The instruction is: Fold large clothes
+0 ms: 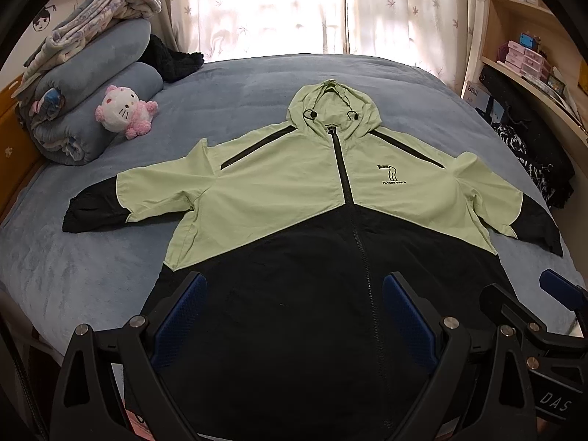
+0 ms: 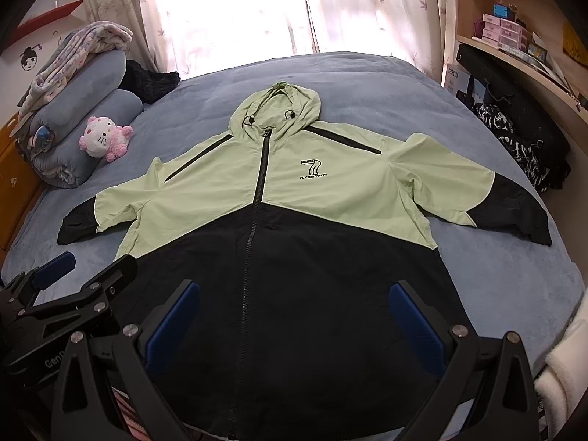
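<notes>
On the bed (image 1: pixel 92 264), jacket (image 1: pixel 279 191) flat, both grippers spread above its hem

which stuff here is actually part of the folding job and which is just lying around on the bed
Part of the job:
- green and black hooded jacket, spread flat, zipped, sleeves out
- left gripper, fingers apart
- right gripper, fingers apart

Just lying about:
- pink and white plush toy
- rolled grey bedding with a patterned blanket on top
- black garment by the curtain

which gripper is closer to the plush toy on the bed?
Left. The left gripper hangs open over the jacket's dark hem, on the plush toy's side. The right gripper, also open, sits farther along the hem, away from the toy.
</notes>
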The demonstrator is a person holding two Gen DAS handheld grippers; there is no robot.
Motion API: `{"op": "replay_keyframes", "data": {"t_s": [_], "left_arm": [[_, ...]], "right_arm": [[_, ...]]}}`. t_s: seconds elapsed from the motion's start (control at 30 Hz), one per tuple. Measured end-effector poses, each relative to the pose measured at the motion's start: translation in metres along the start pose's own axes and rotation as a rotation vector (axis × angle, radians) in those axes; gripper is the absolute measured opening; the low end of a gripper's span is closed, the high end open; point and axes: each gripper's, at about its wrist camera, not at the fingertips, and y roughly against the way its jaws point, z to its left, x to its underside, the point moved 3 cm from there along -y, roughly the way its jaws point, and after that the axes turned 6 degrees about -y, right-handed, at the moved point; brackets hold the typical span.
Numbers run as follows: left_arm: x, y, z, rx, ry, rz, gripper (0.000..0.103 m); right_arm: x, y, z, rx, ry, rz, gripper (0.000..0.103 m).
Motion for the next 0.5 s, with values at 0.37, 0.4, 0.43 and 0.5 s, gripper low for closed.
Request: {"op": "replay_keyframes", "data": {"t_s": [0.37, 0.4, 0.43, 0.5], "left_arm": [[-0.008, -0.002, -0.013, 0.001, -0.019, -0.014, 0.095], [-0.009, -0.002, -0.014, -0.001, -0.02, -0.019, 0.095], [-0.01, -0.001, -0.015, -0.002, -0.02, -0.025, 0.095], [-0.012, 0.0, -0.018, -0.005, -0.022, -0.043, 0.095]], "right_arm": [[-0.005, -0.006, -0.016, -0.013, -0.028, -0.001, 0.103], [-0.005, -0.006, -0.017, -0.014, -0.028, -0.003, 0.103], [-0.007, -0.005, -0.018, -0.014, -0.029, -0.006, 0.103], [-0.009, -0.005, -0.021, -0.017, -0.03, -0.01, 0.103]]}}
